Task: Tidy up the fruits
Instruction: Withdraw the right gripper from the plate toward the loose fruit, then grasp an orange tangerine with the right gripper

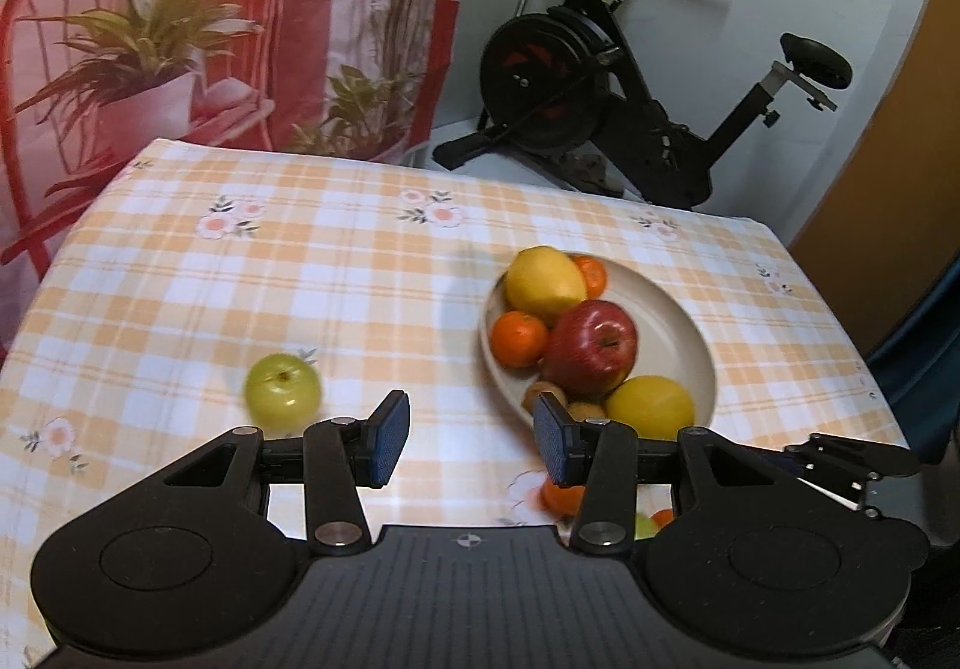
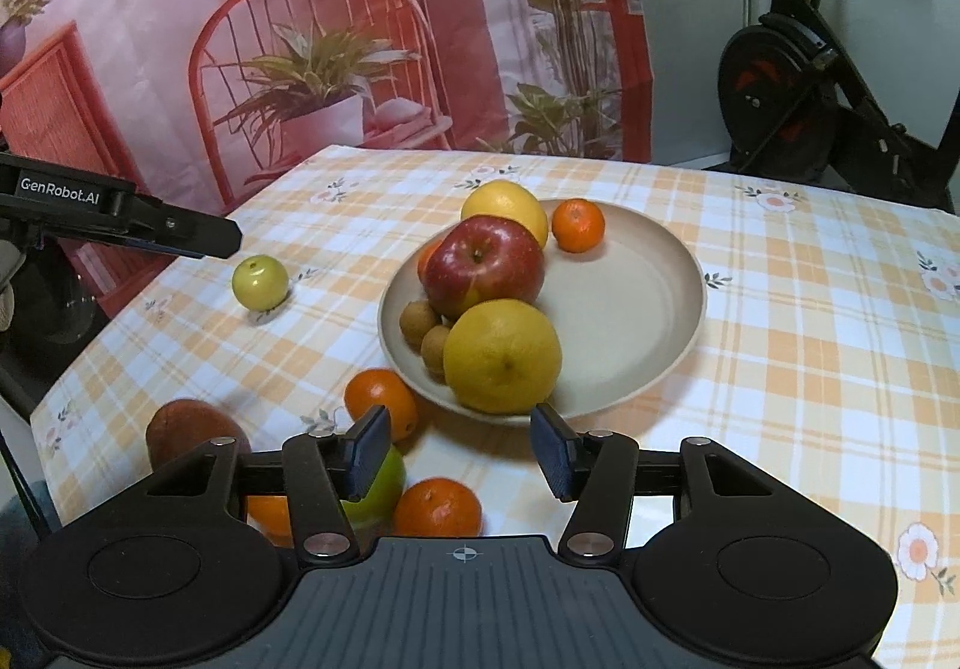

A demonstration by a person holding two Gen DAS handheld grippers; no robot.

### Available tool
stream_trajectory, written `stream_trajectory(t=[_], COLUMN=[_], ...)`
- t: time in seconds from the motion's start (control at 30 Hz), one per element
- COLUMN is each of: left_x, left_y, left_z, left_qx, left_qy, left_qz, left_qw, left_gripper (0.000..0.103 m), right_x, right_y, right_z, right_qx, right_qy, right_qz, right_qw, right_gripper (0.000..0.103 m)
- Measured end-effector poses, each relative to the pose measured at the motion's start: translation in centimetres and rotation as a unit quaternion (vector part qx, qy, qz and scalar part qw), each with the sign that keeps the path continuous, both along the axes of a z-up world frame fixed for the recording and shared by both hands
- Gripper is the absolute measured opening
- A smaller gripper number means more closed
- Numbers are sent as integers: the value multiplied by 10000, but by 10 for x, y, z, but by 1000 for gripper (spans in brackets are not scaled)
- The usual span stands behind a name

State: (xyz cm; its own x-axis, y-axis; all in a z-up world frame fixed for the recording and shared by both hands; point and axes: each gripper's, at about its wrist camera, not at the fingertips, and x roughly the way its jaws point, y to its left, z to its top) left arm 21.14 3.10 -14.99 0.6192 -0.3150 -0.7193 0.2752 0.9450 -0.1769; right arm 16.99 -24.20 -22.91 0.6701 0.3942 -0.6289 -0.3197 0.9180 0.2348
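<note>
A beige plate (image 2: 636, 297) on the checked tablecloth holds a red apple (image 2: 483, 264), two yellow citrus fruits (image 2: 504, 357), tangerines (image 2: 577, 225) and small brown fruits (image 2: 418, 322). The plate (image 1: 678, 345) also shows in the left wrist view. A small green apple (image 1: 282, 392) (image 2: 260, 282) lies alone on the cloth, left of the plate. My left gripper (image 1: 471, 444) is open and empty, above the cloth between green apple and plate. My right gripper (image 2: 459, 450) is open and empty, near the plate's front rim. Loose tangerines (image 2: 381, 399), a green fruit (image 2: 378, 489) and a brown fruit (image 2: 192, 429) lie near it.
An exercise bike (image 1: 606, 87) stands behind the table at the right. A printed backdrop (image 2: 300, 39) with a chair and plants hangs behind the table. The table's left edge (image 2: 90, 357) drops off near the brown fruit.
</note>
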Motion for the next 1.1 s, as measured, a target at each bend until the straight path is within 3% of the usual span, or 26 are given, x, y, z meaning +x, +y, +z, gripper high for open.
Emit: stream_trajectory(t=[0.33,0.73,1.1], left_x=[-15,-27,-30], left_y=[17,19,11], left_z=[-12,-13,-23], left_qx=[-73,-200,-184], left_qy=[-88,-200,-74], left_qz=[281,405,339], left_qw=[9995,9988,9992], left_gripper=[48,48,48], right_x=[-26,-19,-14], right_y=[9,24,26], right_z=[-11,-22,-29], right_qx=[-395,-887,-792], right_qy=[41,156,170], right_qz=[192,539,572], right_qw=[9990,9945,9951], right_gripper=[45,42,35])
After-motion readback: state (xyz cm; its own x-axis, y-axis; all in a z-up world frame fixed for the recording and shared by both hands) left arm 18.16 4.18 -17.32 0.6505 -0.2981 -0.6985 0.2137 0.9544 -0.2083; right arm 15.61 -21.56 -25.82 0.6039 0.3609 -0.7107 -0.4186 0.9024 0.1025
